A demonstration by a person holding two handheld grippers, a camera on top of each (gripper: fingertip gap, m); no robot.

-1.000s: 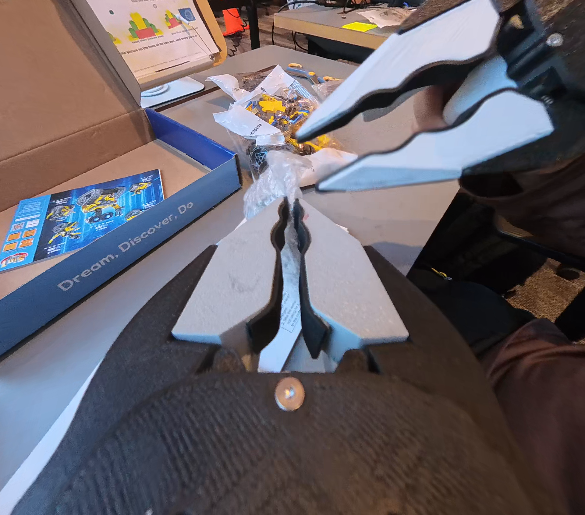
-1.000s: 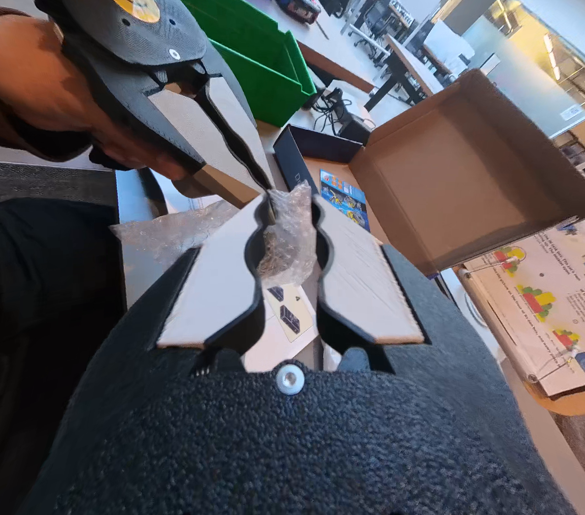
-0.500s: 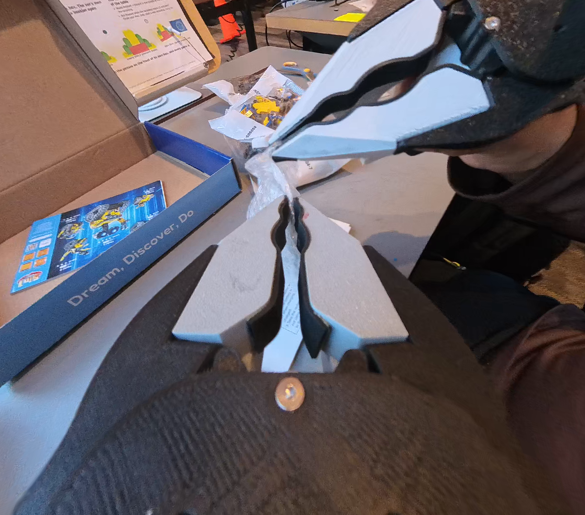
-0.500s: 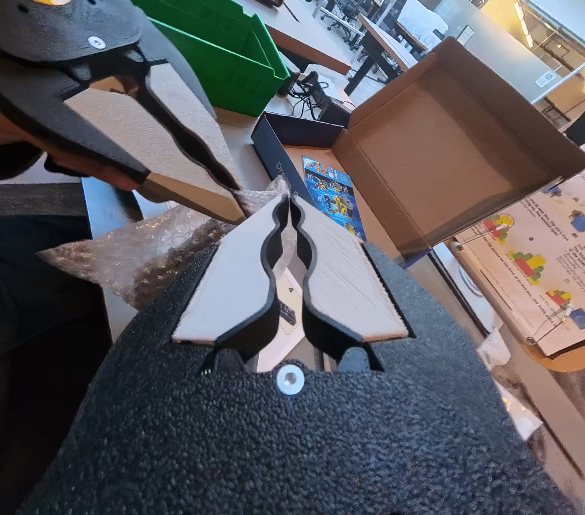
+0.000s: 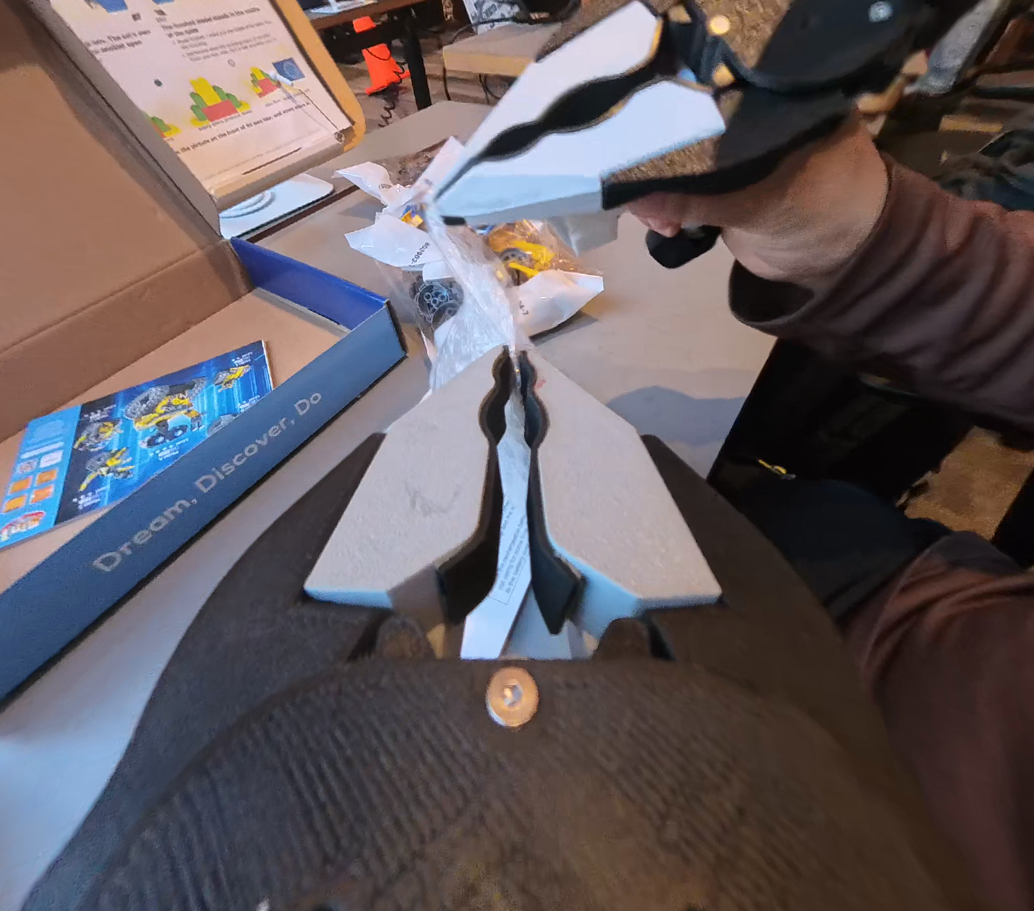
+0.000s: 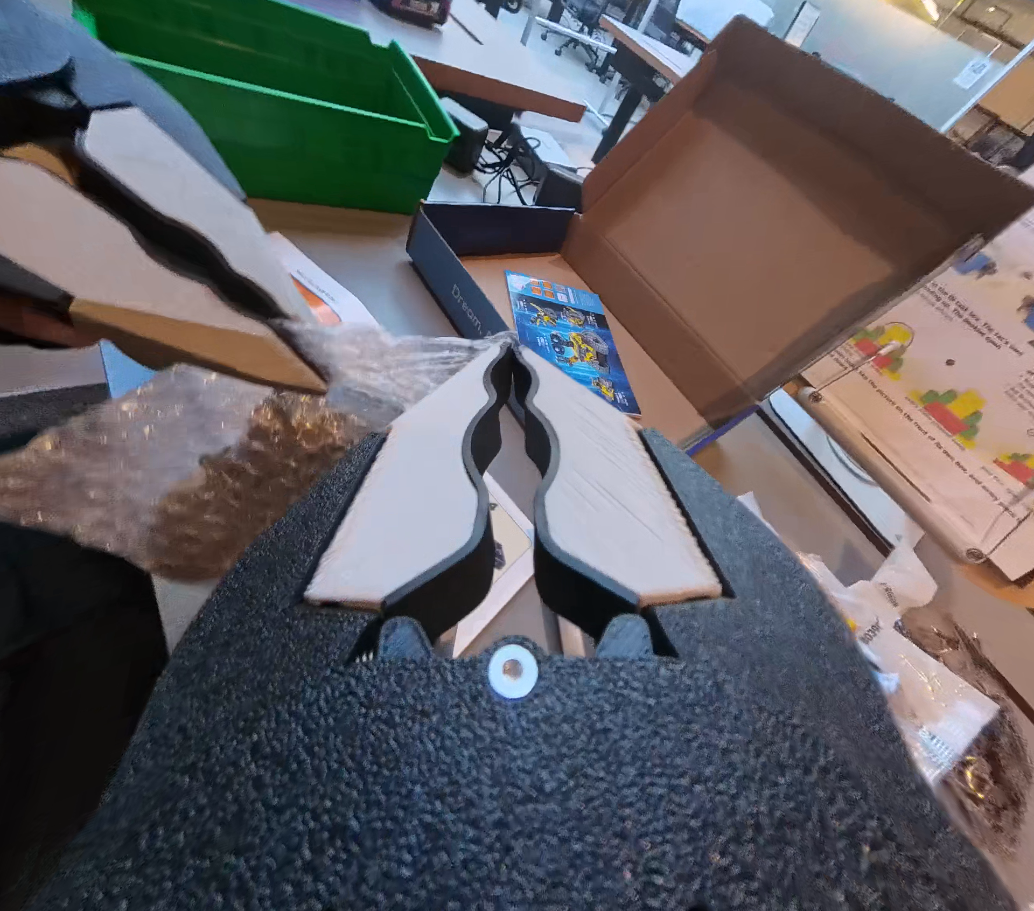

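The left gripper, grey-padded with black wavy inner edges, has its jaws pressed together on a clear crinkled plastic bag; a white printed strip of the bag runs back between the jaws toward the camera. The film stretches taut up to the right gripper, held by a hand in a dark maroon sleeve, whose jaws are likewise closed on the bag's other edge. In the right wrist view the right gripper pinches the stretched film at its very tips, and the rest of the bag, full of small dark pieces, hangs left below the left gripper. The two gripper tips are near each other, with only the taut film between them.

The grey tabletop is bare to the right of the grippers up to its front edge, beyond which a dark chair and carpet show. To the left, just beside the bag, stands the blue front wall of an open cardboard box; a blue illustrated booklet lies flat on its floor, and its brown lid stands raised behind. Past the held bag, a heap of other clear bags with white labels and yellow and black parts lies on the table. Farther left a printed instruction sheet on a stand leans behind the box. In the right wrist view a green plastic bin sits beyond the box, well apart.
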